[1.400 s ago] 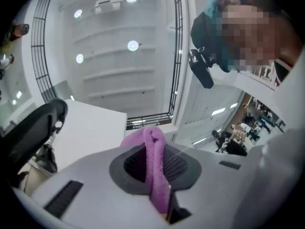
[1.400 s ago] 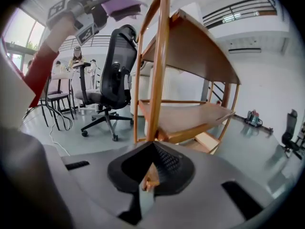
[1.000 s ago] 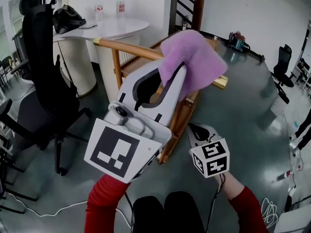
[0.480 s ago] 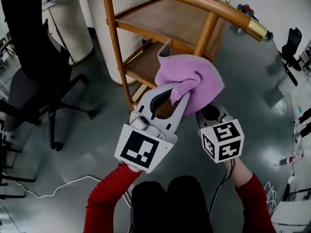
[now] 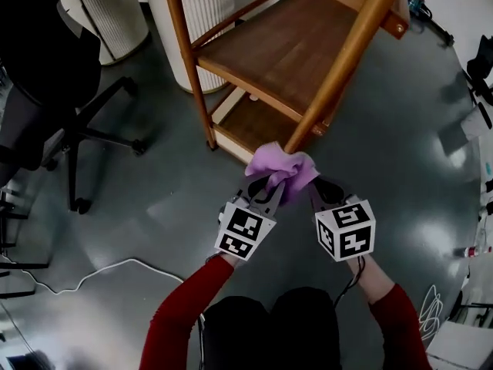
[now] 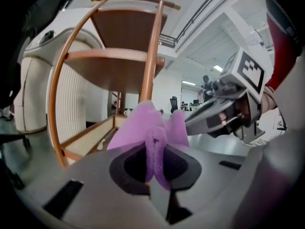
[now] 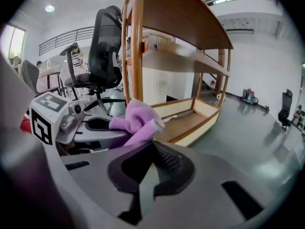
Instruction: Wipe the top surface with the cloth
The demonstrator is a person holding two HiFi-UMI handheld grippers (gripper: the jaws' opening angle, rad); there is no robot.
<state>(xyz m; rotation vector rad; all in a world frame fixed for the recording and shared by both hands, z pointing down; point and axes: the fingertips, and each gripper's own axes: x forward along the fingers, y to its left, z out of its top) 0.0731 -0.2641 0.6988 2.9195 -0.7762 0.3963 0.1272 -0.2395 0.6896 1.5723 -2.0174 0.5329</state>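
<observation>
since a second ago both your grippers have come down from the top rail of the wooden shelf (image 5: 293,48). they now sit low and close to your body, over the grey floor (image 5: 154,199). the cloth (image 5: 281,168) has come down with them. back then it hung broad and loose up by the rail. now it is a small bunched lump right at the foot of the shelf's front post (image 5: 344,62), about level with the bottom board and well below the top surface.

the cloth is lilac and fluffy, crumpled into soft folds, with one rolled end sticking out to the side. your left gripper (image 5: 264,191) is clenched on it: a thick fold runs down between its two jaws and the rest billows out beyond the tips. your right gripper (image 5: 312,187) lies just beside the left with its jaws brought together. their tips touch the cloth's rolled end, but whether they nip any of it cannot be told.

a black office chair (image 5: 46,68) stands off to your left, well apart from the shelf, and a white cable (image 5: 92,272) trails across the floor below it.
</observation>
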